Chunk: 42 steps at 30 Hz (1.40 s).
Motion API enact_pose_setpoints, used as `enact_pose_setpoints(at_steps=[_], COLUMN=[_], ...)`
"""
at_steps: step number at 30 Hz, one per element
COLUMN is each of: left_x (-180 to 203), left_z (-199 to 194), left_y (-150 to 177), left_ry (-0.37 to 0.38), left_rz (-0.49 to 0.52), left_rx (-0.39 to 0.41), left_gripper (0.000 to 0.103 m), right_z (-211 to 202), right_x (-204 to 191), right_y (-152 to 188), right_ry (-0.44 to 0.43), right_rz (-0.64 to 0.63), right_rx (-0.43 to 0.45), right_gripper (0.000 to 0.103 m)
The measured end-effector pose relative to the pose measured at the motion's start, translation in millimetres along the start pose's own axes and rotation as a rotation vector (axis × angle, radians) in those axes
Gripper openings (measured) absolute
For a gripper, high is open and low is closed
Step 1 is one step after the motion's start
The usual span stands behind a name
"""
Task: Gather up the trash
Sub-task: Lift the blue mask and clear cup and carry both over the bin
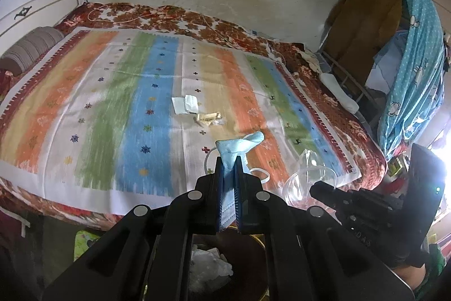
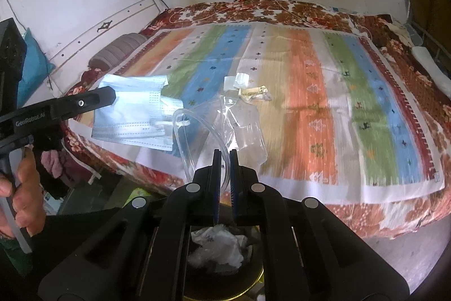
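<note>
My left gripper [image 1: 229, 160] is shut on a light blue face mask [image 1: 242, 144], held above the near edge of the bed; the mask [image 2: 135, 114] hangs flat from that gripper [image 2: 110, 96] in the right wrist view. My right gripper [image 2: 225, 152] is shut on a clear plastic bag with tubing [image 2: 242, 129], which also shows beside its fingers [image 1: 305, 177] in the left wrist view. Under both grippers is a dark bin with a gold rim [image 2: 255, 279] holding crumpled white trash [image 2: 217, 247]. White tissue pieces [image 1: 184, 103] and a yellowish wrapper [image 1: 208, 117] lie mid-bed.
A striped cloth [image 1: 135, 103] covers the bed over a red floral blanket [image 1: 324, 92]. A grey bolster [image 1: 31, 48] lies at the headboard. A blue curtain [image 1: 414, 69] and a rack stand at the right. A person's hand [image 2: 22, 188] grips the left handle.
</note>
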<state>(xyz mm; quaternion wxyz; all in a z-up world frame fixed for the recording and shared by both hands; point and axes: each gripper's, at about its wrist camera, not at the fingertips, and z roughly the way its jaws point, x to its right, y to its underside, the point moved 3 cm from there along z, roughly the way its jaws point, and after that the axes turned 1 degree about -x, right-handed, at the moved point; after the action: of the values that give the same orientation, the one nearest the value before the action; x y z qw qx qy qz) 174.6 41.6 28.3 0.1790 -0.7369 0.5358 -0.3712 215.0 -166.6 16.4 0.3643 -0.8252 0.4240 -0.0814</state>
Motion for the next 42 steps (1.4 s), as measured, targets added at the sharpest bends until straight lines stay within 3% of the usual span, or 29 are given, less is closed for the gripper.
enact_pose_setpoints(at_steps=[12, 15, 19, 23, 26, 31, 42], left_x=[3, 1, -4, -1, -4, -18, -32], left_z=[-20, -20, -17, -13, -5, 21, 51], left_y=[39, 50, 64, 74, 86, 108, 122], left_ry=[0.043, -0.008, 0.013, -0.029, -0.009, -0.048, -0.115], left_rz=[-0.031, -0.019, -0.045, -0.038, -0.087, -0.158, -0.213], left_rx=[-0.023, -0.054, -0.089, -0.112, -0.168, -0.284, -0.414], left_gripper=[0.006, 0.006, 0.006, 0.006, 0.006, 0.006, 0.007], right_z=[-18, -19, -15, -10, -5, 11, 49], right_x=[-11, -16, -20, -25, -30, -34, -25], right_y=[38, 49, 65, 81, 91, 113, 139], right_ry=[-0.021, -0.014, -0.016, -0.013, -0.013, -0.036, -0.028], right_rz=[0.01, -0.004, -0.001, -0.003, -0.009, 0.024, 0.101], right_rx=[-0.007, -0.021, -0.058, -0.094, -0.118, -0.212, -0.373], right_gripper=[0.005, 0.005, 0.005, 0.005, 0.005, 0.005, 0.005])
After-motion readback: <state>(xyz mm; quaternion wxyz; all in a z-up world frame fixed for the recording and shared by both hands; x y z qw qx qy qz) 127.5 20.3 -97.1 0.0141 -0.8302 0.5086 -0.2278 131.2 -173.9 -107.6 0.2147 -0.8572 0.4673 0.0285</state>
